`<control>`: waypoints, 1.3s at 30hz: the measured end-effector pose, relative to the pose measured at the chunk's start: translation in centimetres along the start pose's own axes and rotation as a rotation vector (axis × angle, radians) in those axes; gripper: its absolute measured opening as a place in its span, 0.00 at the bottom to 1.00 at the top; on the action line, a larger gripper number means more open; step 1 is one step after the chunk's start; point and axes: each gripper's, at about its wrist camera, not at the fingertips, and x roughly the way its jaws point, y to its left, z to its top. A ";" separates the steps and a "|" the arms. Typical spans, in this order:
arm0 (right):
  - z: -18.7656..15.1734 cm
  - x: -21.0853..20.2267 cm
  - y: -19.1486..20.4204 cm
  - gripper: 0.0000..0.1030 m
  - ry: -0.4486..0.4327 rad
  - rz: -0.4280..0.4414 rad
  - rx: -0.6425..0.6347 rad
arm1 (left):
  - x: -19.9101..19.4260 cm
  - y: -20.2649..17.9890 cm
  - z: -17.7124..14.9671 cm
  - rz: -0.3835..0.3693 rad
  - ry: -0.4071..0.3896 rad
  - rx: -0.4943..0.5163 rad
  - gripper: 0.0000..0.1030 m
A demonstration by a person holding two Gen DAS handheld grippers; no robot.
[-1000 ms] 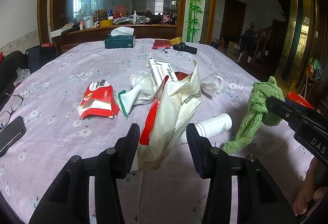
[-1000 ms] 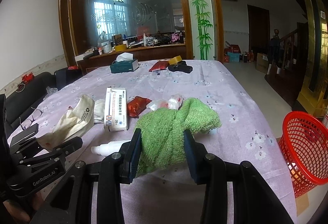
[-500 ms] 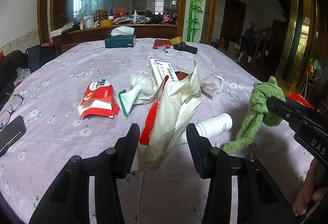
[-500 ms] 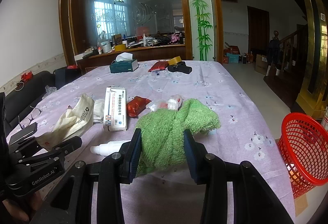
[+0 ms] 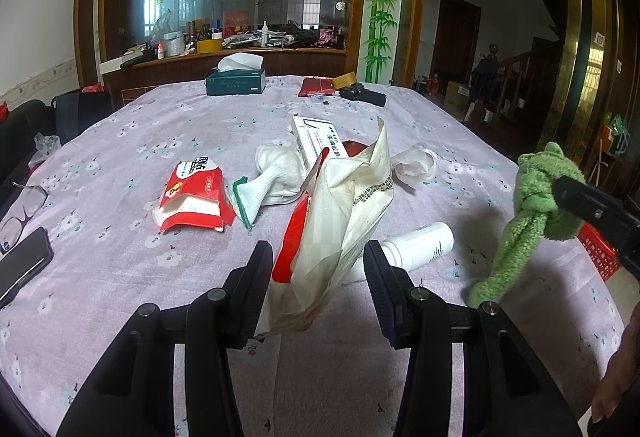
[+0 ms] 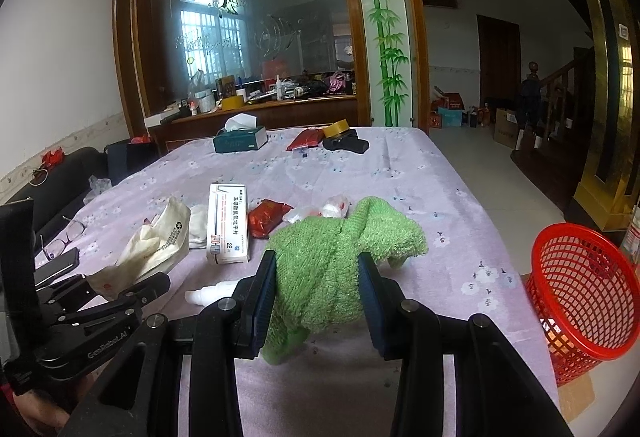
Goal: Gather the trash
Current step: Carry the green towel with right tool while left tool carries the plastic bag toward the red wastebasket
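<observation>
Shifts right gripper (image 6: pixel 317 285) with green cloth (image 6: pixel 332 245) slightly sideways, nearer the red basket (image 6: pixel 580 297).

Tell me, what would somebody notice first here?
Probably the fluffy green towel clamped in the right gripper, lifted over the purple flowered tablecloth. Next, the crumpled white and red bag pinched in the left gripper, and the bright red basket past the table's right edge.

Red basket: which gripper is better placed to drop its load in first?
Right, probably. The red basket stands on the floor off the table's right edge, on the right gripper's side, which holds the green cloth. The left gripper, clamping the crumpled bag, is farther away.
</observation>
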 end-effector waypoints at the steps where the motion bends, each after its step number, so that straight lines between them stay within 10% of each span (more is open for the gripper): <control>1: 0.0 -0.2 0.0 0.42 -0.002 0.000 0.000 | -0.1 0.0 0.0 -0.005 0.001 -0.002 0.44; 27: 0.0 -1.4 -2.1 0.32 0.058 0.115 0.100 | -2.6 -1.0 0.6 -0.037 -0.018 0.004 0.44; 33: -1.8 -0.8 -4.3 0.67 0.192 0.145 0.165 | -2.6 -0.6 0.5 -0.033 -0.019 -0.009 0.44; 39: -3.6 1.4 -2.5 0.76 0.285 0.171 0.112 | -2.7 -0.8 0.2 -0.045 -0.019 -0.006 0.44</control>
